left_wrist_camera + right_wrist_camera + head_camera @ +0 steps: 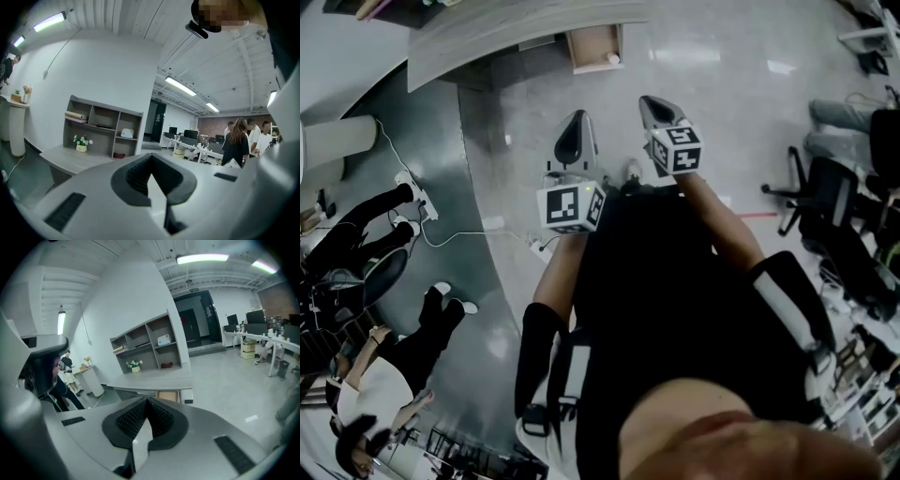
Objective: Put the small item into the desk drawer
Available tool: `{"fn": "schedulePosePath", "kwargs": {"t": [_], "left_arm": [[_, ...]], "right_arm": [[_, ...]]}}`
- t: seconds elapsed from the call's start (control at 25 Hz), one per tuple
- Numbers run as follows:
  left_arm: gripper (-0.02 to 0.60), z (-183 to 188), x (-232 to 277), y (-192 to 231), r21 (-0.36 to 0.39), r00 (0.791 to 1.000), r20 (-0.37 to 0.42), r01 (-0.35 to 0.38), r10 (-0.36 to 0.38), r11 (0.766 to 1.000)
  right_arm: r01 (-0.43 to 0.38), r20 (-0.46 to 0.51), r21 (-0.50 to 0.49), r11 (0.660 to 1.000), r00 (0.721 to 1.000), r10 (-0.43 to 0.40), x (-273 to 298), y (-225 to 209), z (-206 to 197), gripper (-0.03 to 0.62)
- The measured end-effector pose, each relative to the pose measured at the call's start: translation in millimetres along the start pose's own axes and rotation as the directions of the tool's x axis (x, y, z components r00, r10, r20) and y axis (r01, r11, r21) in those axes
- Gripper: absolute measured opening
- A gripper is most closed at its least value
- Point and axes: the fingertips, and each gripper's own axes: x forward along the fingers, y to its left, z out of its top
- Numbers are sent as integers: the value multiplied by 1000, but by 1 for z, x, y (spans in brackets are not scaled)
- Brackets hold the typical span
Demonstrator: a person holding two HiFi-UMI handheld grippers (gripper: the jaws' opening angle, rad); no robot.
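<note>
- The left gripper (151,158) is held out short of the desk (487,37), well apart from it. Its jaws are pressed together with nothing between them.
- The right gripper (146,401) is just beside the left one and a little nearer the desk. Its jaws are likewise closed tight and empty.
- Back from the desk on its left side, people (366,234) sit on darker floor, and a white cable (441,234) trails past them.
- Back from the desk on its right side stand dark office chairs (825,202).
- Glossy pale floor (722,84) lies between the grippers and the desk.
- The drawer (593,45) stands pulled out of the desk's front edge towards the grippers, showing its brown inside.
- The small item (613,59), pale, lies in the drawer at the front right corner, away from the desk's body. It is too small to tell what it is.
- On the desk top a pot of white flowers (135,365) stands near the back.
- At the back of the desk, behind the pot, an open shelf unit (147,345) rises against the white wall.
</note>
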Motion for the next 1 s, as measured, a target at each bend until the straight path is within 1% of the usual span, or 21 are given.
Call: {"fn": "schedulePosePath", "kwargs": {"t": [0.12,0.24,0.36,0.44,0.56,0.8,1.0], "left_arm": [[-3,0,-4,2,-6,1000,-3,8,-8,1000],[-3,0,-8,8,-15,1000,1,18,-18,1000],[-3,0,-12,17,-19,1000,3,29,-29,999],[-4,0,-14,22,-20,999,3,35,-35,999],[-3,1,-16,30,-21,999,1,44,-44,999],[-3,-1,-26,45,-24,999,-6,49,-49,999],[-4,-6,-31,45,-22,999,-5,51,-51,998]], "right_arm": [[3,42,-21,1000,999,-2,-21,8,13,0],[29,87,-45,999,996,-25,-40,15,25,0],[52,132,-50,997,990,-45,-56,26,37,0],[48,155,-46,998,987,-40,-64,36,46,0],[53,176,-61,997,984,-41,-71,44,50,0],[66,209,-58,996,977,-52,-83,65,56,0],[62,226,-74,995,973,-44,-87,72,56,0]]}}
